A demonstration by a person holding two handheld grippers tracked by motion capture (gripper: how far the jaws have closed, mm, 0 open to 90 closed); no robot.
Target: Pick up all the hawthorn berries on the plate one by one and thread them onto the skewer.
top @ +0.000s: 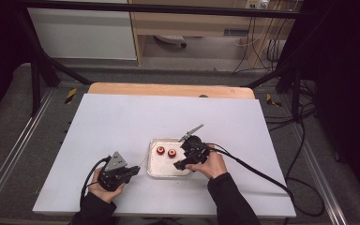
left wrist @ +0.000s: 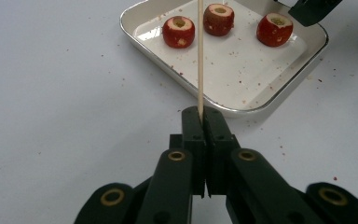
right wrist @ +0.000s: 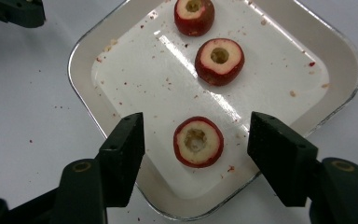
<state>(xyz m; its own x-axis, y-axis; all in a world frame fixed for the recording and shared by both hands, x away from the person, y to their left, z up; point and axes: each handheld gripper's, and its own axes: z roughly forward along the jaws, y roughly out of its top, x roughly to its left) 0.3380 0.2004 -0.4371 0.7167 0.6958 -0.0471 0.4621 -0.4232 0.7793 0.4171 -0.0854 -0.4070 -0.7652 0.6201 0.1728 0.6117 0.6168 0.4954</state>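
Skewer (left wrist: 199, 56) | left claw (left wrist: 204, 114) clamps | right claw (right wrist: 196, 140) straddles fruit (right wrist: 198, 142)

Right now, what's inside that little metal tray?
The tray holds three cored red fruit pieces and scattered red crumbs. The right claw straddles the nearest piece with open jaws, not touching it. What lies under the pieces is covered.

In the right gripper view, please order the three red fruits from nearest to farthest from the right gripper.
1. Nearest fruit: between the open jaws of the right gripper, at the tray's near edge.
2. Middle fruit: mid-tray, slightly right.
3. Far fruit: at the top.
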